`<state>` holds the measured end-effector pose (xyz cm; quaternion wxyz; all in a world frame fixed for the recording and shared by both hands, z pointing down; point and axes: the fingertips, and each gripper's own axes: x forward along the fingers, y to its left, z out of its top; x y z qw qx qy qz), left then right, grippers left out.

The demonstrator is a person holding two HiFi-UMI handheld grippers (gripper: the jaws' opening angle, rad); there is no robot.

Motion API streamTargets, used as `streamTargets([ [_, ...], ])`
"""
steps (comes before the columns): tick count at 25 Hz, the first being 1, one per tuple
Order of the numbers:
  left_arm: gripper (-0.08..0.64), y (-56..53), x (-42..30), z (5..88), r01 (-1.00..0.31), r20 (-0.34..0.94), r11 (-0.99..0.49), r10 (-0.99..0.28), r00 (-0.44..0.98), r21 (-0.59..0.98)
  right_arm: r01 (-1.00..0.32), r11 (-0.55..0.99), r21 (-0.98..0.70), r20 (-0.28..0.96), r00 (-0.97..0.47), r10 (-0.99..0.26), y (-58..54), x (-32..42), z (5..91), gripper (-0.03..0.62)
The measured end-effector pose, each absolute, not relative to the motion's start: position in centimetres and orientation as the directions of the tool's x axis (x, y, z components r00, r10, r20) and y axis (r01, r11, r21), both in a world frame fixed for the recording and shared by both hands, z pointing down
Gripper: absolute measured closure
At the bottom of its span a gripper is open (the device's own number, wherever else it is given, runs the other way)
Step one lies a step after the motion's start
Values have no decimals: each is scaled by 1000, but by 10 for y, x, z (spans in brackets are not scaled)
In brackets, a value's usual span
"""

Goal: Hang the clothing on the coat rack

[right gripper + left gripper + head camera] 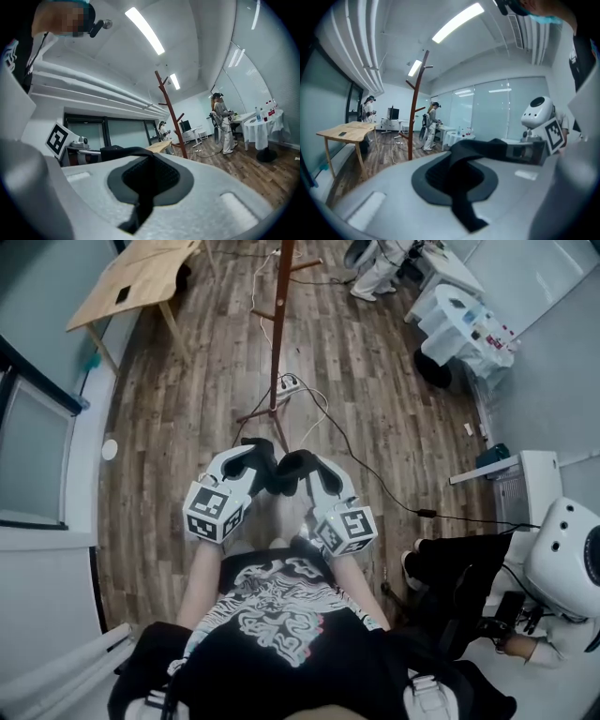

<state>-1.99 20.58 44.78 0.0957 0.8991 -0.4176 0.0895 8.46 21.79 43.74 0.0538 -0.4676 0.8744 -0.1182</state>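
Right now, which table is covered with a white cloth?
The table with bottles, right of the coat rack; the wooden table is uncovered.

Dark wood-plank floor (187,409), light wooden table (141,277) far left, white-draped round table (464,324) far right, white cabinet (530,479) near right, glazed partition wall (497,108) at far end, ceiling strip lights (457,21) lit

Left tool (258,454) and right tool (298,468) meet tip to tip over the floor (187,409). Straight ahead of them stands the coat rack (279,324), a power strip (288,383) at its foot. A tabletop (141,277) lies ahead-left, a round table (464,320) ahead-right, and a robot (562,554) right of the right tool.
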Motion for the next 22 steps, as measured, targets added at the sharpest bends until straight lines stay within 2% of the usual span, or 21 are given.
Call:
streamTargets([
  [8, 561, 210, 0, 446, -767, 247, -640, -738, 629, 43, -798, 547, -254, 7, -567, -824, 225, 96, 436, 591],
  [22, 561, 169, -2, 450, -771, 219, -633, -745, 631, 70, -786, 551, -281, 3, -575, -818, 190, 96, 438, 591],
])
